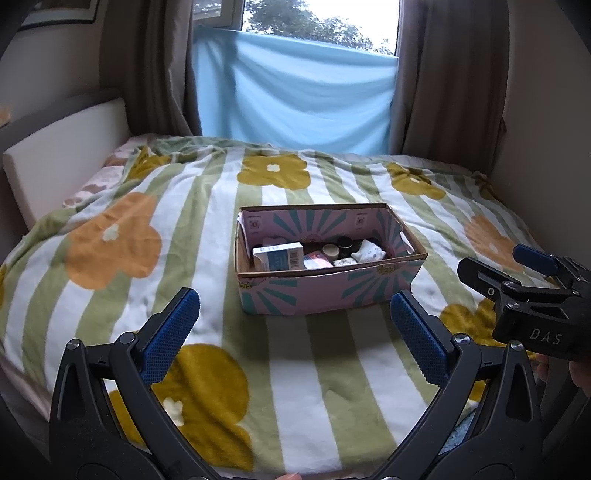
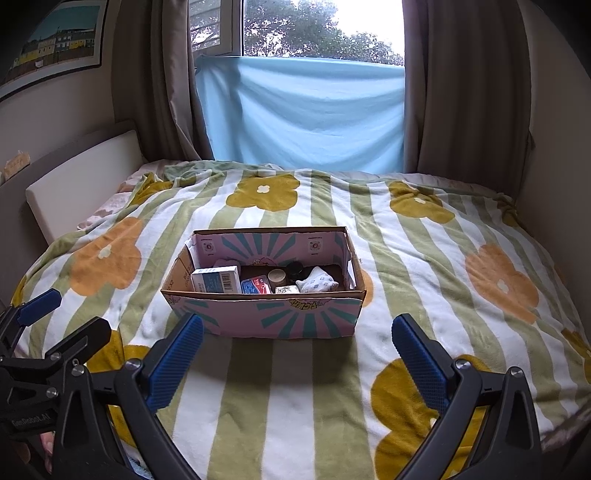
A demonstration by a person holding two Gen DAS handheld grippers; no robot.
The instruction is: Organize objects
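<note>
Pink-and-teal cardboard box [image 2: 264, 314] of small items sits on the flower-striped blanketed bed [image 2: 424, 258]; left tool [image 1: 295, 332] and right tool [image 2: 297, 350] gape wide, empty.

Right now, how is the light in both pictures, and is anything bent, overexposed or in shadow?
Left wrist view: the window is blown out white, the corners go dark, the bed edges curve from the fisheye lens, and a soft shadow lies in front of the box. Right wrist view: same bright window, the box inside is dim, and the contents look sharp enough.
</note>
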